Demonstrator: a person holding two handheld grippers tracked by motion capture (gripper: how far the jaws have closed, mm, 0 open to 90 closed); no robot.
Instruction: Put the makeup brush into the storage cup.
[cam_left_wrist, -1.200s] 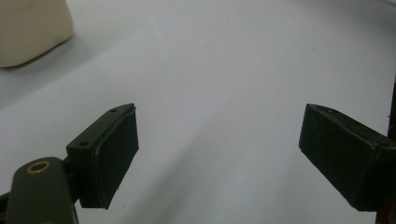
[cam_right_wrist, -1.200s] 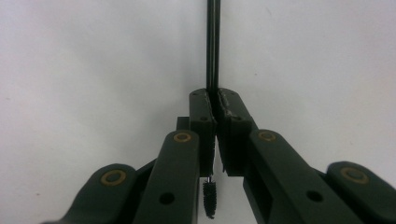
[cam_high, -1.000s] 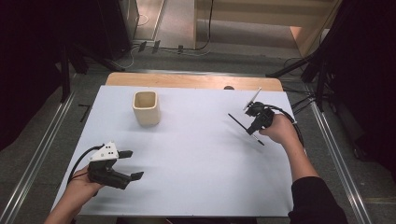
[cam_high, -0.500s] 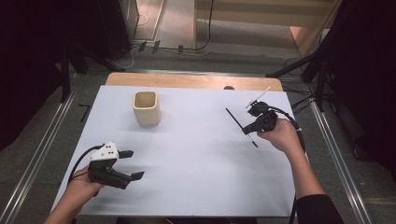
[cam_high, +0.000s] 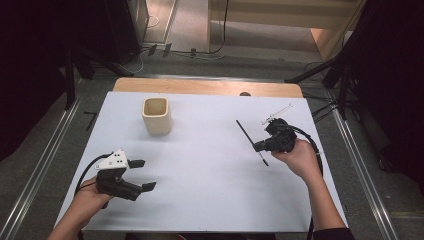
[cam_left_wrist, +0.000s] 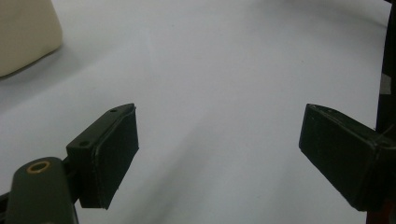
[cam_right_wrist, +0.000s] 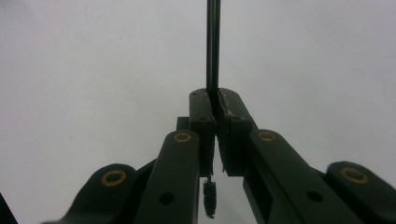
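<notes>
— Grippers first, nearest the table's front edge: the left gripper (cam_high: 140, 175) rests low, jaws spread wide with nothing between them, well short of the cup (cam_high: 157, 116).

— And the other one?

— The right gripper (cam_high: 259, 146) sits off to the right of the cup, somewhat nearer the front edge, its jaws clamped on a thin black brush (cam_high: 249, 140). In the right gripper view the handle (cam_right_wrist: 213, 46) runs straight up from the pads and the bristle tip (cam_right_wrist: 209, 198) hangs below them.

— So which step is this?

— I'd say carrying the brush toward the cup, which stands upright and apart. Next, the brush likely needs tipping upright over the cup's mouth before letting go.
</notes>
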